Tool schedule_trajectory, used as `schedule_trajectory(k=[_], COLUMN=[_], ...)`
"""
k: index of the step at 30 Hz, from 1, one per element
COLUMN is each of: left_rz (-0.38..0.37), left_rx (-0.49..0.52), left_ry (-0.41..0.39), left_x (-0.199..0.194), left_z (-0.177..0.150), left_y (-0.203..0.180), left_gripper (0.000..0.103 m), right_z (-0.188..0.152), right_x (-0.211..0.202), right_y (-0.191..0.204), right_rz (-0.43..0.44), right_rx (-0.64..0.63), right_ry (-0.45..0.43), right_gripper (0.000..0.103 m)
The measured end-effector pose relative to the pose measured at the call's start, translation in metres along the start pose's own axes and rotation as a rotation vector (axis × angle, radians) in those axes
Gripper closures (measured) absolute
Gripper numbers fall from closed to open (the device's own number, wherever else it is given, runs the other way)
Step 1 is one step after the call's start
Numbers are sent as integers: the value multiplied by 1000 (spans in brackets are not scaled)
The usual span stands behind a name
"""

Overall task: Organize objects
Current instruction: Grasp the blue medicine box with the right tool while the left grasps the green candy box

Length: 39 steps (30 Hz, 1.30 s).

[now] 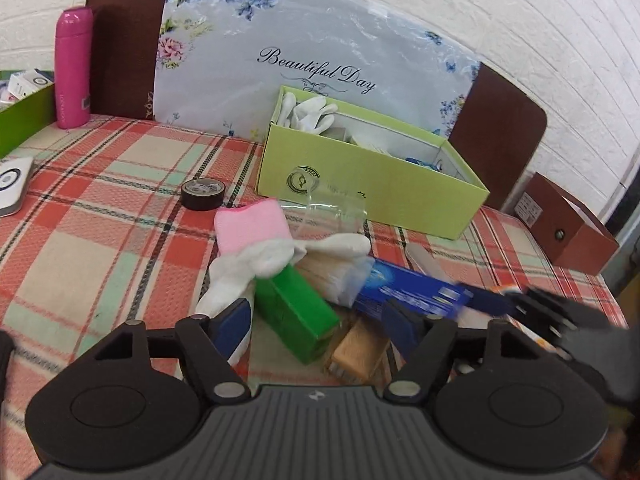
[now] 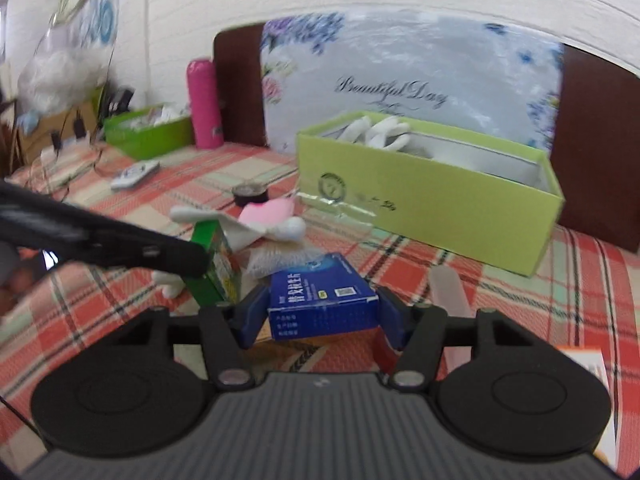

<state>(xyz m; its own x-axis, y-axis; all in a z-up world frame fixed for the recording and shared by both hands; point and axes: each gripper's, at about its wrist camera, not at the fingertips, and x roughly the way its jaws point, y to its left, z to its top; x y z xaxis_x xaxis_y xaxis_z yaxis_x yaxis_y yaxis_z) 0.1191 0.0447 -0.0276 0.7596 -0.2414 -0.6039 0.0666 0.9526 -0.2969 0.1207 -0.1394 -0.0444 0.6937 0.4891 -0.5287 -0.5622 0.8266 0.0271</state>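
Right wrist view: the right gripper [image 2: 320, 316] has its blue fingers [image 2: 252, 312] closed against both sides of a blue carton [image 2: 322, 300], held above the plaid tablecloth [image 2: 520, 292]. Left gripper [image 1: 320, 328] stands wide apart, holding nothing, straddling a green carton [image 1: 296, 312] and a wooden brush [image 1: 356, 352]. Beyond lie a white glove [image 1: 248, 272], pink cloth [image 1: 252, 224], black tape roll [image 1: 202, 194] and the open lime-green box [image 1: 372, 192].

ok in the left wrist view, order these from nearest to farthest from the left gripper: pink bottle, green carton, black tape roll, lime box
1. Green carton, between the left gripper's fingers.
2. Black tape roll, ahead and left on the cloth.
3. Lime box, ahead and right, a little beyond the tape.
4. Pink bottle, far left by the wall.
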Motion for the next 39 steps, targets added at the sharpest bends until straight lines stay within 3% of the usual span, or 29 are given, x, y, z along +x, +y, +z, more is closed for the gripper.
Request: schedule_trajectory(k=[1, 2, 3, 5, 8, 11, 15, 16, 20, 25, 29, 31, 35, 39], left_rz=[-2, -2, 2, -30, -67, -172, -149, -123, -38, 77, 124, 115, -5, 38], left_rx=[-2, -1, 2, -23, -30, -99, -61, -37, 17, 106, 222, 234, 245, 257], left_ry=[11, 28, 50, 59, 69, 131, 160, 165, 134, 110, 114, 107, 139, 144], left_x=[9, 17, 25, 30, 14, -8, -35, -38, -44, -35, -37, -39, -28, -8], left_z=[3, 5, 6, 4, -3, -25, -53, -56, -56, -50, -50, -48, -48, -47], left_y=[0, 1, 2, 10, 17, 36, 45, 44, 34, 23, 23, 27, 27, 22], left_gripper=[32, 42, 61, 65, 84, 84, 78, 74, 35, 33, 31, 26, 22, 22], right_z=[-4, -9, -14, -26, -47, -67, -90, -92, -90, -87, -90, -91, -90, -89], right_x=[-12, -25, -39, -63, -93, -113, -121, -119, -115, -117, -116, -114, -108, -104], right_y=[-4, -7, -10, -16, -22, -26, -22, -20, -18, -15, -17, -19, -19, -15], right_rz=[-7, -13, -20, -31, -45, -39, -34, -42, -75, -66, -72, -74, -64, -67], right_rx=[24, 41, 55, 80, 108, 150, 171, 165, 174, 167, 176, 192, 206, 181], right_ry=[-18, -35, -47, -49, -23, 21, 86, 96, 74, 51, 71, 75, 80, 83], right_gripper=[45, 45, 45, 45, 45, 45, 45, 40, 28, 25, 24, 24, 24, 24])
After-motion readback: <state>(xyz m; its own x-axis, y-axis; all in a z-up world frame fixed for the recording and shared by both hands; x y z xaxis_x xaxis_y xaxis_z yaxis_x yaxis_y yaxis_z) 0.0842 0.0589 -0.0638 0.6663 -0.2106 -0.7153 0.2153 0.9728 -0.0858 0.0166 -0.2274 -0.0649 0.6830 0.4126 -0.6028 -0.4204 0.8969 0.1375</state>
